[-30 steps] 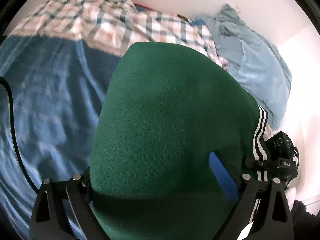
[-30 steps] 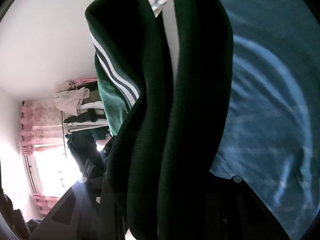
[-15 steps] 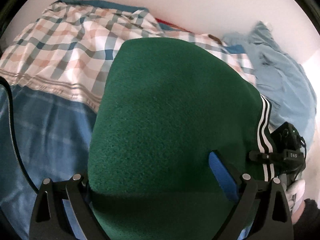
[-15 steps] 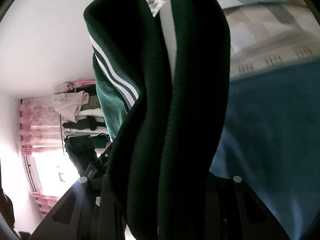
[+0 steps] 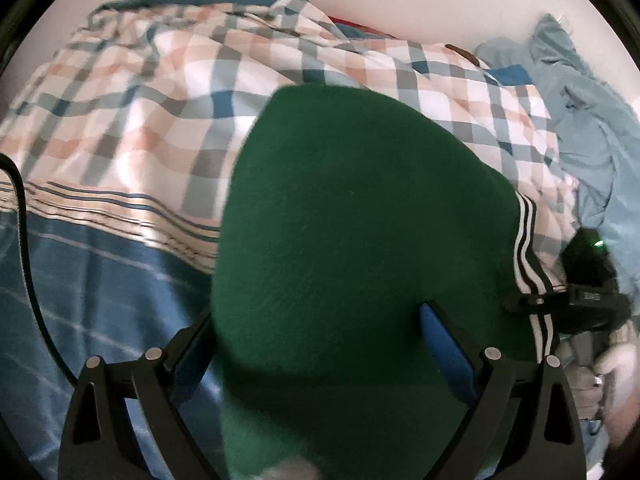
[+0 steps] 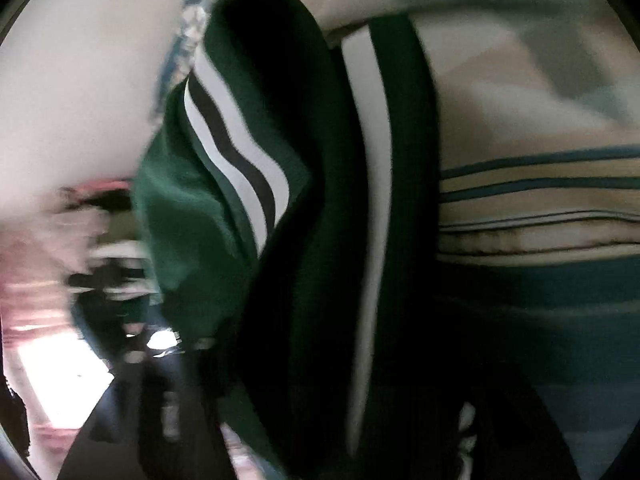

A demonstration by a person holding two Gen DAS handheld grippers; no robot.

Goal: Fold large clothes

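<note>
Both grippers have carried the green garment [image 5: 352, 248] forward over the bed: blue bedspread [image 5: 80, 280] filled the earlier views, now the plaid quilt [image 5: 160, 112] sits right behind the cloth. Left gripper [image 5: 320, 344] is pinching the garment, fabric bulging up between its fingers. Right gripper [image 5: 588, 304] has just been opening, with dark green folds and the white stripe trim [image 6: 240, 148] between its jaws in the blurred right wrist view; can't tell if the pads touch cloth. Garment hangs off the grippers above the bed, not laid down. Step looks like transport and lay-down of a fold. Next: lower it flat, left releases too, then smooth. Long axis seems to run between the grippers, striped edge toward the right one
</note>
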